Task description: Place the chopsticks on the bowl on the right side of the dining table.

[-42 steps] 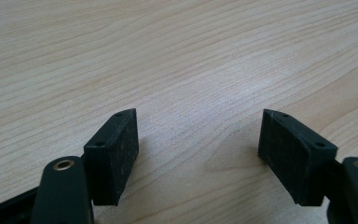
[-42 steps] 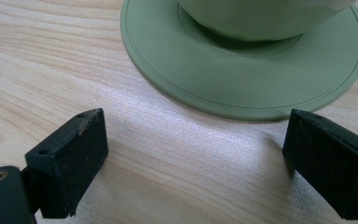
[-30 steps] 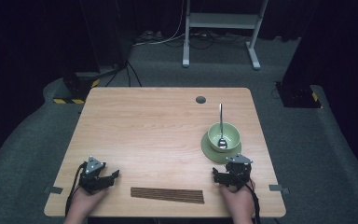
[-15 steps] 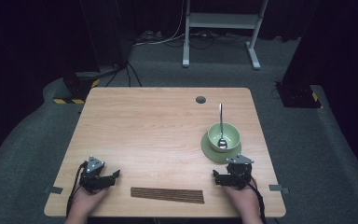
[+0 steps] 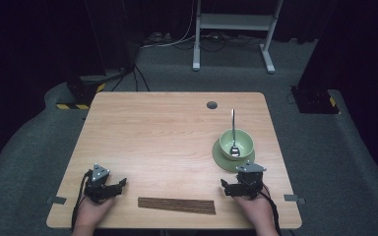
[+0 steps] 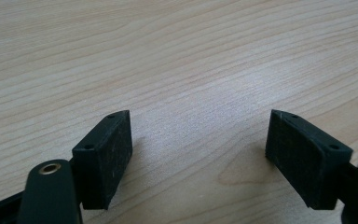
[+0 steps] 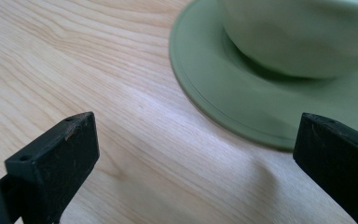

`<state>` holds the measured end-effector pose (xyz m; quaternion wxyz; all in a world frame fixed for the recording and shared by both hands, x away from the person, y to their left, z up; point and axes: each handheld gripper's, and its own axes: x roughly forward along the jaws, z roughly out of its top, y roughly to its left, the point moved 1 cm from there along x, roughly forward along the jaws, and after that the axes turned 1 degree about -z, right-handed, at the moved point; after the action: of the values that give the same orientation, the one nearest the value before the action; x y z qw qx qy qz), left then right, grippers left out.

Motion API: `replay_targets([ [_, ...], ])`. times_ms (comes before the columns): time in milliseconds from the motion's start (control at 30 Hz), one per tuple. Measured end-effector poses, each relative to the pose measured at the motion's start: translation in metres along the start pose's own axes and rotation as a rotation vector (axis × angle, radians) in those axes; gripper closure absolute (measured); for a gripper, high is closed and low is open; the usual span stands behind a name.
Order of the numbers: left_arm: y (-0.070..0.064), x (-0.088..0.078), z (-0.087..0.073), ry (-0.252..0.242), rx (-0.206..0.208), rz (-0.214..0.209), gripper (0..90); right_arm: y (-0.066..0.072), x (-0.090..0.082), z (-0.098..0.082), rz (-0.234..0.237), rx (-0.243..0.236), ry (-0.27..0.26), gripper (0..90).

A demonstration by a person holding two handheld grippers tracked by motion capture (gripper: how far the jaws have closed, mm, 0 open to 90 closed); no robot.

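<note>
My left gripper (image 5: 107,185) rests on the table near its front left corner. In the left gripper view it (image 6: 198,154) stands open over bare wood; its jaws have just been opening with nothing between them. My right gripper (image 5: 242,186) lies at the front right, just short of a green saucer (image 5: 222,158). The saucer carries a green bowl (image 5: 243,140) with a metal spoon (image 5: 233,129) leaning in it. In the right gripper view this gripper (image 7: 196,154) is open, its jaws have just been opening, and the saucer (image 7: 223,93) and bowl (image 7: 298,37) lie ahead, untouched.
A flat bundle of dark brown sticks (image 5: 176,205) lies along the front edge between my two hands. The wooden table (image 5: 167,128) has a round cable hole (image 5: 211,104) at the back. A white metal frame (image 5: 234,29) stands on the floor behind.
</note>
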<state>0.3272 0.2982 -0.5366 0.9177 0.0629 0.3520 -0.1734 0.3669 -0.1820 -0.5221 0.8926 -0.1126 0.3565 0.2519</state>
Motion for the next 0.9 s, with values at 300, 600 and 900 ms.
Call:
replay_targets([
  [300,-0.001,0.000,0.000,-0.004,0.010,-0.007,27.3,0.014,0.004,0.007,0.055,-0.035,0.002,0.0],
  [600,-0.002,0.000,0.000,-0.011,0.019,-0.001,28.9,0.033,0.007,0.009,0.103,-0.068,0.004,0.6],
  [900,-0.002,0.000,0.000,-0.010,0.017,0.005,29.2,0.052,0.008,0.012,0.189,-0.101,-0.009,5.9],
])
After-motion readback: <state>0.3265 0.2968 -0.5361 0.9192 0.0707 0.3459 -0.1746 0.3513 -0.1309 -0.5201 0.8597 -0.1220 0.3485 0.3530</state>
